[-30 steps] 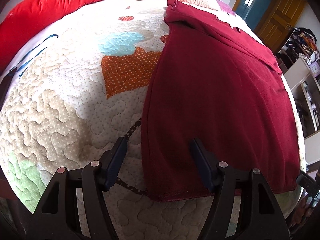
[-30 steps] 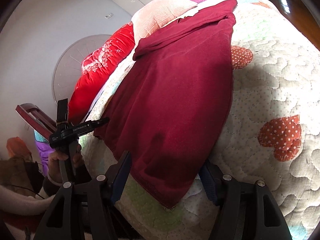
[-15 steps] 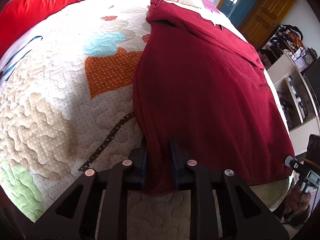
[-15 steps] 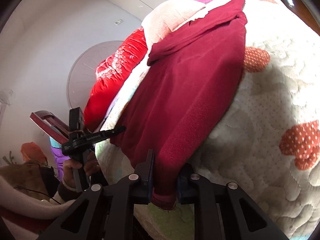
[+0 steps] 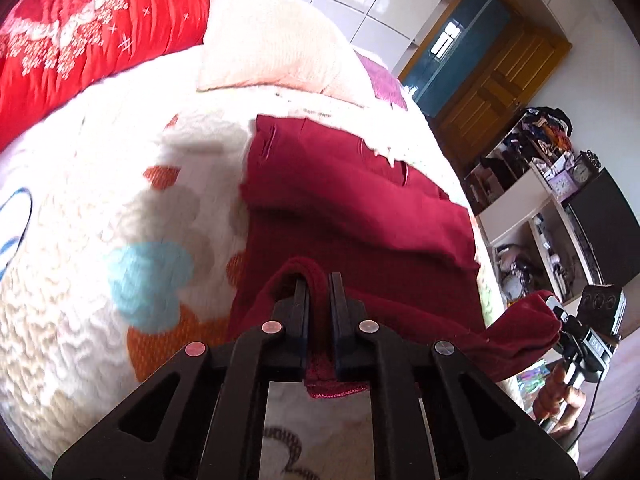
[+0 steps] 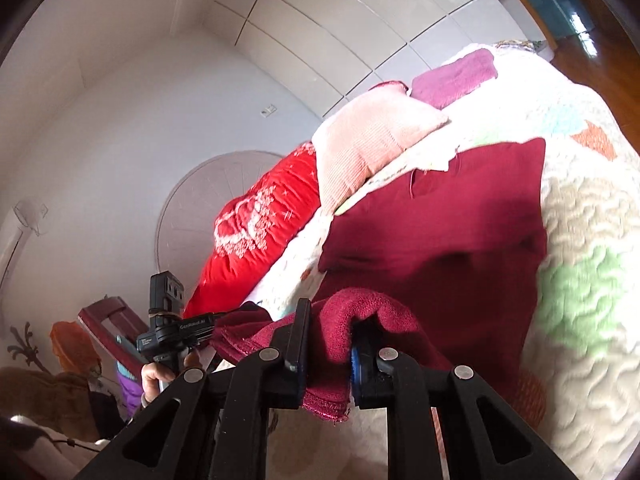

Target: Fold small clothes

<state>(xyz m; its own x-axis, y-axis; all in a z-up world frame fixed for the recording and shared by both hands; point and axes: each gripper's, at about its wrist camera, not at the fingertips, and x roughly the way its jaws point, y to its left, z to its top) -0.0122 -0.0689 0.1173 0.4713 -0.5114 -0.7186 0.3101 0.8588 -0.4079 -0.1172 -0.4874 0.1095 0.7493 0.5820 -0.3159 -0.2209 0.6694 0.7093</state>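
A dark red garment (image 5: 352,216) lies on the quilted bed (image 5: 80,280); it also shows in the right wrist view (image 6: 448,232). My left gripper (image 5: 318,284) is shut on the garment's near hem corner and holds it lifted above the quilt. My right gripper (image 6: 330,320) is shut on the other hem corner, also lifted. The hem hangs between the two grippers. The right gripper shows at the right edge of the left wrist view (image 5: 560,320), and the left gripper shows at the left in the right wrist view (image 6: 208,326). The far part of the garment stays flat on the bed.
A red duvet (image 5: 80,40) and a pale pink pillow (image 5: 272,48) lie at the head of the bed, with a purple cloth (image 6: 456,76) beyond. White shelves (image 5: 532,216) and a wooden door (image 5: 492,80) stand to the right of the bed.
Both grippers closed on the hem corners, then lifted them and carried them forward over the garment toward the head of the bed.
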